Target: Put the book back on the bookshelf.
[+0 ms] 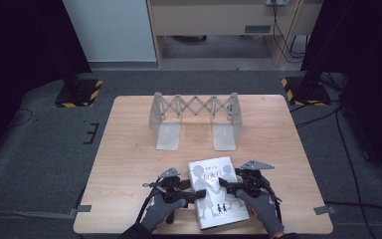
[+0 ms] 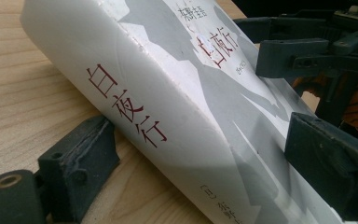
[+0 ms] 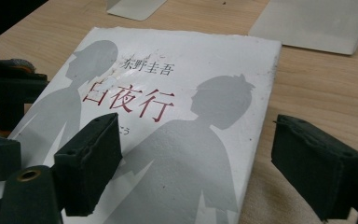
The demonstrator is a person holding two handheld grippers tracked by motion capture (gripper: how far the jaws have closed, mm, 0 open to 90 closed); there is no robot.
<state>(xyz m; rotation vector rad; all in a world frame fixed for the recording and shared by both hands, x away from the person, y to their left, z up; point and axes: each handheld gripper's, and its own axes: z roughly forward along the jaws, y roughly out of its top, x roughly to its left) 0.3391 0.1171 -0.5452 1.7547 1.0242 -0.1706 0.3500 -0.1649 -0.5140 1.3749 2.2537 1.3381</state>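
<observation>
Left fingers (image 2: pixel 81 168): spread, straddling the spine of the white paperback book with grey silhouettes (image 1: pixel 215 191), not pressing.
Right fingers (image 3: pixel 91 163): spread over the book's right edge, released.
Book: flat, near the worktop's (image 1: pixel 129 149) front edge.
Folding metal book rack (image 1: pixel 195 118): toward the back edge.

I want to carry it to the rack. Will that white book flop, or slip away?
The white book has a thick spine in the left gripper view, so it probably stays stiff and feels fairly heavy. Its cover looks smooth and a bit shiny, so it might slip from a loose hold. Lying flat on the table, it should slide when pushed, not roll.
</observation>
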